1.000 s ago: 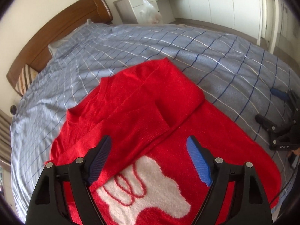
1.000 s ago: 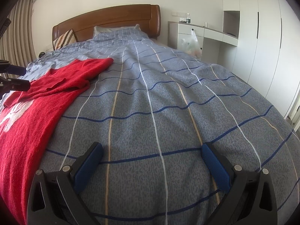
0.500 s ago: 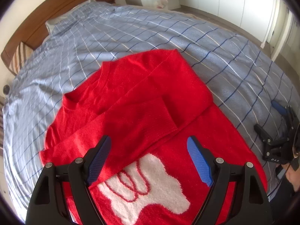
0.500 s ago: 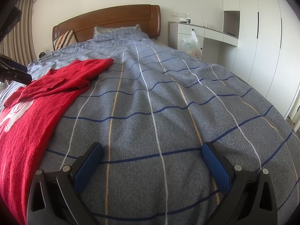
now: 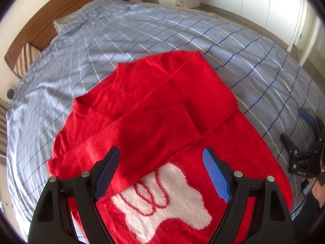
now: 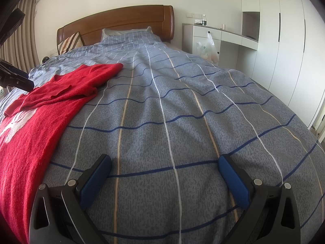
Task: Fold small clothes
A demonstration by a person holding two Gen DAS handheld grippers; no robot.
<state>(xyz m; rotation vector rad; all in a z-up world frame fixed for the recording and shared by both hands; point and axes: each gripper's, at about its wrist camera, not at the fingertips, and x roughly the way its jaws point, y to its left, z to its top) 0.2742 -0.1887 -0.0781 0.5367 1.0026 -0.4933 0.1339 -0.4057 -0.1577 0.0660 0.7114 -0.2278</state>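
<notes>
Left hand-held gripper [image 5: 160, 170] newly tilted over sweater [image 5: 154, 109] (jaws wide)

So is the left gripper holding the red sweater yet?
No: the left gripper hangs open above the red sweater, its pads clear of the fabric.

The left gripper [image 5: 161, 168] tilts steeply downward, jaws wide and empty; the right gripper [image 6: 165, 174] (angled lower, less steeply) gapes likewise.
</notes>
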